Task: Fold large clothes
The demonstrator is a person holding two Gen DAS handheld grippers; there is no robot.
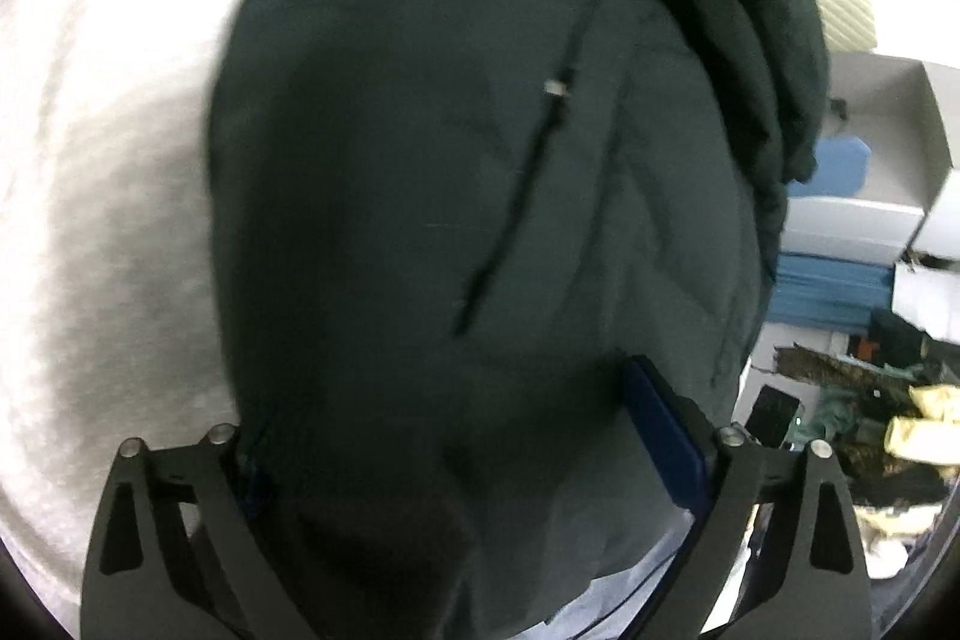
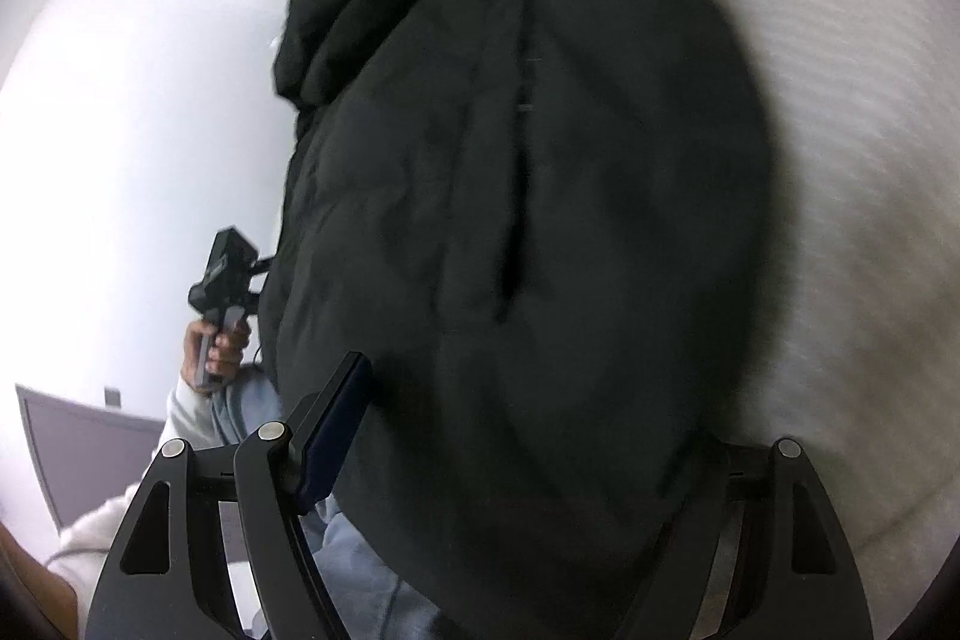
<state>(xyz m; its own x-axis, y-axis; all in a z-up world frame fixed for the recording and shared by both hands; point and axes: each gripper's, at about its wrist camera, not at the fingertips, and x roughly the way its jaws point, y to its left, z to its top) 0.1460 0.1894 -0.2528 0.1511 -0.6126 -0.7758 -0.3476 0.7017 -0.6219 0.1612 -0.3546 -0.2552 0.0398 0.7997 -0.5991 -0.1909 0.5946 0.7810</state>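
A dark green padded jacket [image 1: 420, 196] with a black zipper and a fur-edged hood fills the left wrist view and hangs over a white bed [image 1: 102, 196]. My left gripper [image 1: 456, 436] stands wide, with jacket fabric lying between its fingers [image 1: 660, 424]; its left finger is hidden by the cloth. In the right wrist view the same jacket [image 2: 540, 220] drapes across my right gripper [image 2: 528, 400], whose blue-padded left finger [image 2: 336, 418] shows while the right one is covered. The other hand-held gripper [image 2: 225, 280] shows at the jacket's left edge.
White bedding [image 2: 852, 220] lies to the right of the jacket. White boxes and blue items [image 1: 840, 232] and a heap of clothes [image 1: 888, 418] sit at the right in the left wrist view. A white wall [image 2: 132, 130] and the person's grey trousers [image 2: 360, 562] are visible.
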